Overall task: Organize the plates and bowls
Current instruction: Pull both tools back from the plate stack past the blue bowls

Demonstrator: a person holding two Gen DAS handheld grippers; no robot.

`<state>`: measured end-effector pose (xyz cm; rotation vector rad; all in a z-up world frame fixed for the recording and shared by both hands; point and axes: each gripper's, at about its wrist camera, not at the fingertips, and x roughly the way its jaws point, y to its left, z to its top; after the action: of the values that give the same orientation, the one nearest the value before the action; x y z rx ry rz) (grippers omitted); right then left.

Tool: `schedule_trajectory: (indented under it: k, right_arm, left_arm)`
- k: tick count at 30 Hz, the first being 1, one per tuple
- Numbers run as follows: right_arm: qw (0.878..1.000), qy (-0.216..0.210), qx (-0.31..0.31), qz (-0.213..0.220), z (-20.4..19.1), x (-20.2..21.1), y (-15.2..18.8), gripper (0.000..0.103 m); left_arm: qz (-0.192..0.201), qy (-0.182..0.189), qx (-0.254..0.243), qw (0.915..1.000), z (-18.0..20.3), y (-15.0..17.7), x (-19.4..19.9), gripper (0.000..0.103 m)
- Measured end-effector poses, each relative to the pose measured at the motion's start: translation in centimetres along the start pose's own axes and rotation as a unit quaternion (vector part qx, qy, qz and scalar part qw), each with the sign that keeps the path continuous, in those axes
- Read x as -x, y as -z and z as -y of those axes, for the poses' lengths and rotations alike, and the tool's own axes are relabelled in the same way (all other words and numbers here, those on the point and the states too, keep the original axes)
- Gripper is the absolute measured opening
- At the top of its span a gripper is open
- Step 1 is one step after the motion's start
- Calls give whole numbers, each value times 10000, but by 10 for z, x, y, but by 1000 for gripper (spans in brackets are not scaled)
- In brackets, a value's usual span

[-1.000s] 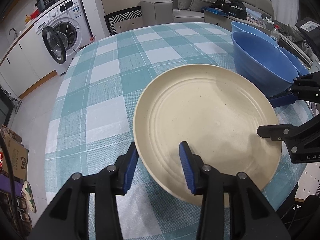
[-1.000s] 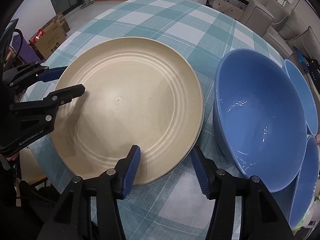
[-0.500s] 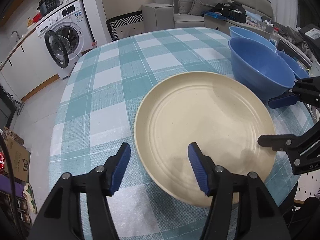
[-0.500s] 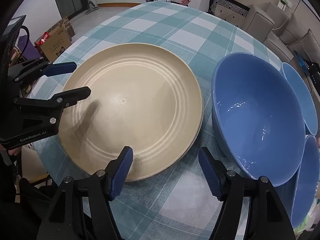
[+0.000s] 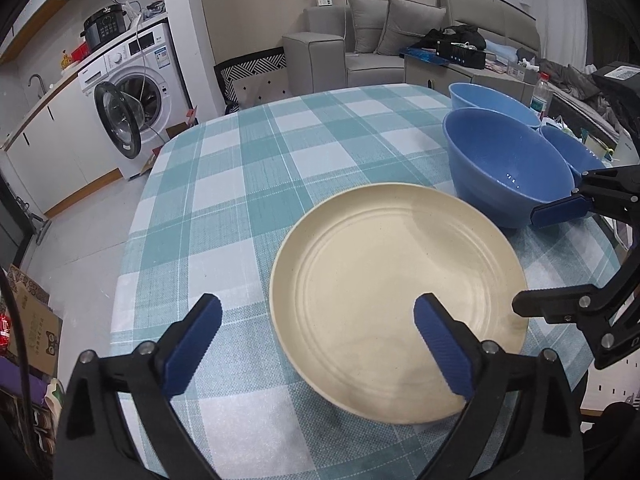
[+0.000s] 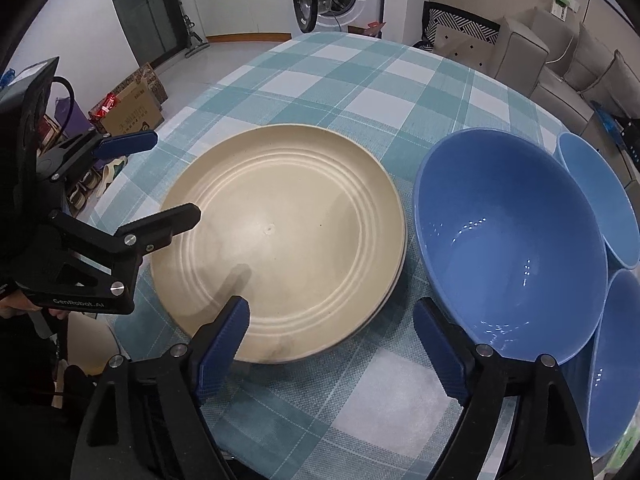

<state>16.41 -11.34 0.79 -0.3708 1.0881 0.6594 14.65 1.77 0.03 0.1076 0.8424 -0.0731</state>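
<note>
Left wrist view: my left gripper (image 5: 316,344) has just been opening, jaws wide w/ nothing gripped; one cream plate (image 5: 396,300) lies flat on the checked worktop (image 5: 240,200), its near rim between the jaws. Right gripper (image 6: 330,344) likewise just opened wide, empty, plate edge ahead-left. Three blue bowls, the big bowl (image 6: 508,240) just right of the plate, crowd the right pad (image 6: 440,354).

Far tablecloth (image 5: 248,168) lies open; blue bowls (image 6: 512,248) crowd plate's (image 6: 280,240) right.
</note>
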Motion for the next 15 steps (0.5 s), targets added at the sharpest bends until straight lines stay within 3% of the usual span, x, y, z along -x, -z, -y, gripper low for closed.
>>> schedule_trajectory:
  k: [15]
  right_arm:
    - [9965, -80, -492, 676, 30, 55, 11, 87]
  left_arm:
    - [396, 68, -15, 9992, 8, -15, 19, 103]
